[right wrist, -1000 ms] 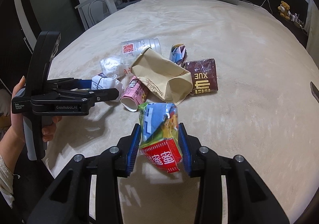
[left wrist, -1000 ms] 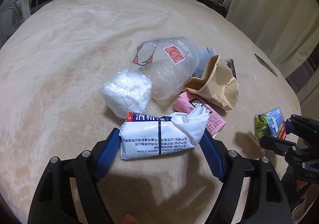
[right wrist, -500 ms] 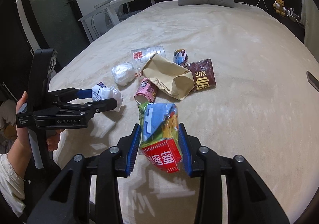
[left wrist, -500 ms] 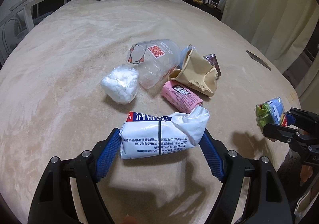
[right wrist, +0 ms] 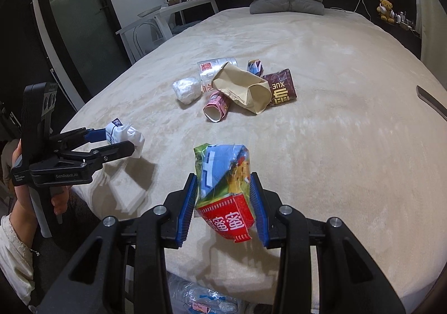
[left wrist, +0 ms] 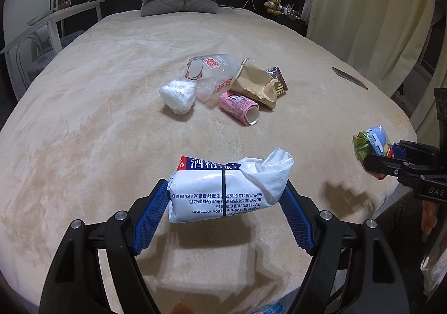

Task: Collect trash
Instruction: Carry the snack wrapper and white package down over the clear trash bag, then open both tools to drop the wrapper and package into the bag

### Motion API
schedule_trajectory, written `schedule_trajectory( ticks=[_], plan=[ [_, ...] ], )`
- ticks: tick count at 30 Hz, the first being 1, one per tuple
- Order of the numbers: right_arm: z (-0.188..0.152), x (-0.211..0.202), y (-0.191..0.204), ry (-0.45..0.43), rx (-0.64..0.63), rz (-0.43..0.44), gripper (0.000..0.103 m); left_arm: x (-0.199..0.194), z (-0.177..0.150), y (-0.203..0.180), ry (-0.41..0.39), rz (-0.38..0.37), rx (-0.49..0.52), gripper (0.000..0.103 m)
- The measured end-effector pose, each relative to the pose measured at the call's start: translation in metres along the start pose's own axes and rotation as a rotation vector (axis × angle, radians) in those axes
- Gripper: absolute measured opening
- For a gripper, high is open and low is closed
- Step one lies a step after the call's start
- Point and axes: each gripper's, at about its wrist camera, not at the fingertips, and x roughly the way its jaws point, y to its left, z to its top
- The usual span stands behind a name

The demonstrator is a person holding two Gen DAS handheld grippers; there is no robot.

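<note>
- Your left gripper (left wrist: 227,199) clamps a white wipes packet (left wrist: 229,189) across its length, lifted off the bed (left wrist: 83,118).
- Your right gripper (right wrist: 223,202) pinches a crumpled snack wrapper (right wrist: 223,174), likewise carried clear, probably for disposal.
- Remaining trash pile (right wrist: 237,87) sits mid-bed.
- No bin shows; something plastic at the lower edge is cut off.

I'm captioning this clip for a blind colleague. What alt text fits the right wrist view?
The right gripper holds a crumpled blue, green and red snack wrapper above a beige bed. To the left, the left gripper holds a white packet; more trash lies mid-bed.
</note>
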Motion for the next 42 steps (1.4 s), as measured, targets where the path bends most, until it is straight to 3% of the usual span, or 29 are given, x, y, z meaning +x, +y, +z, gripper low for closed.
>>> schedule_trajectory(
  ticks=[19,27,32,35,42],
  plan=[
    [-0.079,-0.020,0.051,0.041,-0.083,-0.005,0.038,-0.043,-0.095,-0.034,0.024,0.010,0.029,0.077],
    [-0.105,-0.017,0.070,0.090,-0.099,-0.007,0.038,-0.044,-0.133,-0.059,0.089,-0.030,0.006,0.077],
    [-0.123,-0.005,0.079,0.163,-0.093,-0.019,0.038,-0.032,-0.156,-0.073,0.161,-0.037,-0.003,0.077],
    [-0.134,0.010,0.081,0.232,-0.084,-0.027,0.033,-0.025,-0.166,-0.075,0.205,-0.048,-0.031,0.077],
    [-0.158,0.049,0.070,0.401,-0.042,-0.062,0.032,0.009,-0.187,-0.075,0.355,-0.035,-0.059,0.077]
  ],
)
